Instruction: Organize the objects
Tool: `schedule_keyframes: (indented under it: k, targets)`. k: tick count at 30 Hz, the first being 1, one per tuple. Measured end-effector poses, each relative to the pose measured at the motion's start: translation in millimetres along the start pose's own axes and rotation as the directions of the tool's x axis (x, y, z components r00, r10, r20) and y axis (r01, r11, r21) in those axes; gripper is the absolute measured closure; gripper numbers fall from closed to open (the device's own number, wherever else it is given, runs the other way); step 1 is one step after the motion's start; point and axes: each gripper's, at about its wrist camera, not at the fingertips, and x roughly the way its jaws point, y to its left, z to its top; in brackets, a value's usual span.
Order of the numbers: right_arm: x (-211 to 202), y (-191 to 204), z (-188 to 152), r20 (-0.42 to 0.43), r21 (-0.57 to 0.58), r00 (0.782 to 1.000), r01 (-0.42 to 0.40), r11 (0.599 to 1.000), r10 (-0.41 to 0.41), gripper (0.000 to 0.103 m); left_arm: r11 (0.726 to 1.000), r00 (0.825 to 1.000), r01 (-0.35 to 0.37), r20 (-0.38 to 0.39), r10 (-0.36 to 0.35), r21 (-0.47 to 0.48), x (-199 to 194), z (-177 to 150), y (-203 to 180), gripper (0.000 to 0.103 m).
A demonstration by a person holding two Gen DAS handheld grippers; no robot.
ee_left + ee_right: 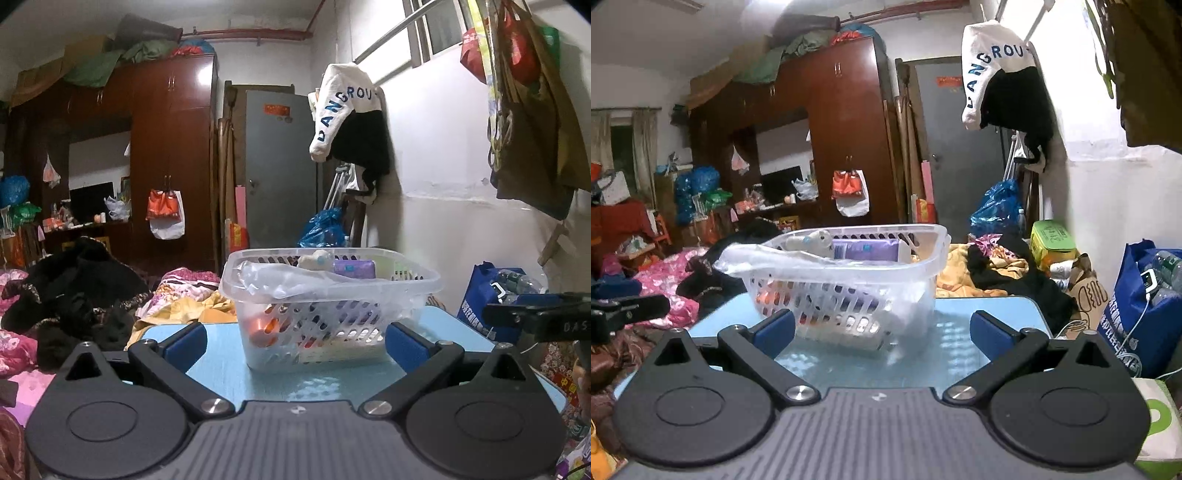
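Note:
A clear plastic basket [413, 291] stands on a light blue table [258, 380]. It holds a purple pack [354, 267], a small pale plush toy [316, 259], a crumpled clear plastic bag [273, 278] and an orange item [264, 328] low down. My left gripper [295, 343] is open and empty, just short of the basket. In the right wrist view the basket [923, 258] sits ahead and slightly left, with the purple pack [866, 248] and the toy [812, 240] in it. My right gripper [882, 332] is open and empty, close to the basket's near side.
A bed with black clothes [74, 295] and pink bedding [665, 273] lies left of the table. A blue bag [1137, 310] with bottles stands at the right by the white wall. A green box [1051, 240] and a paper bag [1086, 291] lie beyond the table.

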Motion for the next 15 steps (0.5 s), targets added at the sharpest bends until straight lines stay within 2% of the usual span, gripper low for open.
schedule_keyframes:
  k: [15]
  targets:
    - [-5.3, 9.6, -7.1, 0.002, -0.049, 1.0, -0.03, 0.998, 0.03, 0.0, 1.0, 1.0, 0.017, -0.005, -0.017, 0.014, -2.9, -3.7, -10.0, 0.0]
